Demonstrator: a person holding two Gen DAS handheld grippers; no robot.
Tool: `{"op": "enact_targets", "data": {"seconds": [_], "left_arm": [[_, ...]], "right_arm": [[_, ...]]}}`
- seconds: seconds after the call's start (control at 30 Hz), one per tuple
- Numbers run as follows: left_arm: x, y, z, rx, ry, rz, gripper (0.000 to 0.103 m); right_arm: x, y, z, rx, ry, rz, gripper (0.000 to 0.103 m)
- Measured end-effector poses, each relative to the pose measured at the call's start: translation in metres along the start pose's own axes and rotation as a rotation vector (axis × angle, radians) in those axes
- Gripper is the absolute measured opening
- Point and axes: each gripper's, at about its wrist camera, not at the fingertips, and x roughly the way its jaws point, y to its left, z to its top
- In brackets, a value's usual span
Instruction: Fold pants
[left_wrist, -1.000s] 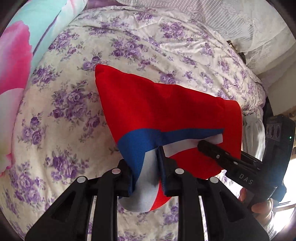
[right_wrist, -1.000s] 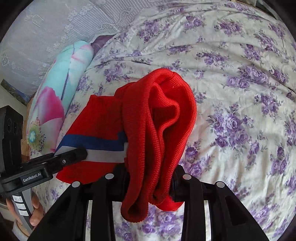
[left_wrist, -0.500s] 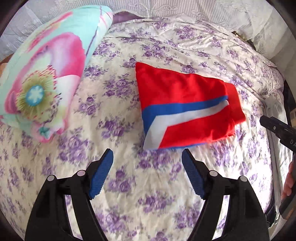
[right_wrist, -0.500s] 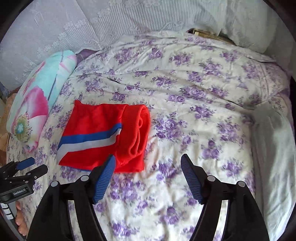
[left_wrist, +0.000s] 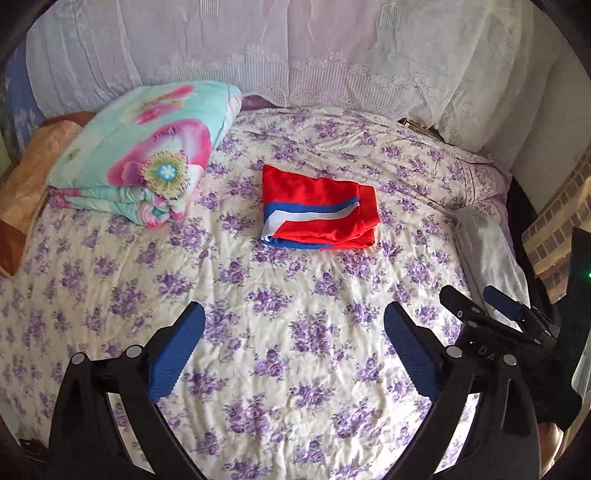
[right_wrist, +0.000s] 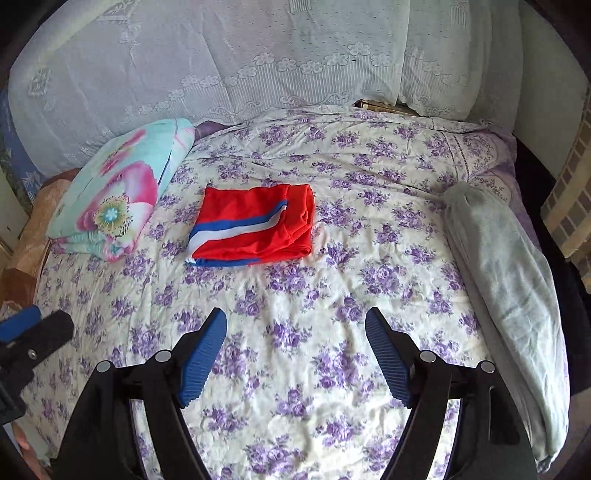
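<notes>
Red fabric with a blue and a white stripe makes up the pants, which lie folded into a compact rectangle on the floral bedsheet, toward the middle of the bed. In the right wrist view the same pants show their stripes running diagonally across the top layer, and the thicker rolled edge sits on their right side. Nothing touches them; both grippers are well apart from the bundle, nearer the front of the bed.

The left gripper has its 2 blue-padded fingers spread wide, holding nothing, with only purple-flowered sheet between them. The right gripper is likewise spread wide and empty above the sheet. In the left wrist view the right gripper appears at the right edge, and the left gripper shows at the left edge of the right wrist view.

Left of the pants, near but not touching, rests a folded turquoise quilt printed with large pink flowers. A pale grey rolled cloth lies along the right side of the bed, well apart from the pants. A white lace curtain hangs behind the bed.
</notes>
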Motion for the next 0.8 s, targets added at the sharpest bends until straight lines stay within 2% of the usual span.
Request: {"op": "enact_targets", "data": {"seconds": [0.1, 0.17, 0.47, 0.8], "left_arm": [[-0.027, -0.008, -0.010, 0.054, -0.043, 0.083, 0.096], [-0.039, -0.009, -0.015, 0.064, -0.054, 0.100, 0.096], [-0.062, -0.017, -0.033, 0.076, -0.076, 0.062, 0.096], [-0.067, -0.017, -0.035, 0.076, -0.079, 0.056, 0.096]], "right_arm": [[-0.015, 0.004, -0.015, -0.015, 0.007, -0.016, 0.078], [-0.023, 0.006, -0.021, -0.020, 0.009, -0.015, 0.078], [-0.059, 0.017, -0.034, -0.056, -0.054, -0.063, 0.088], [-0.069, 0.019, -0.042, -0.041, -0.048, -0.055, 0.088]]}}
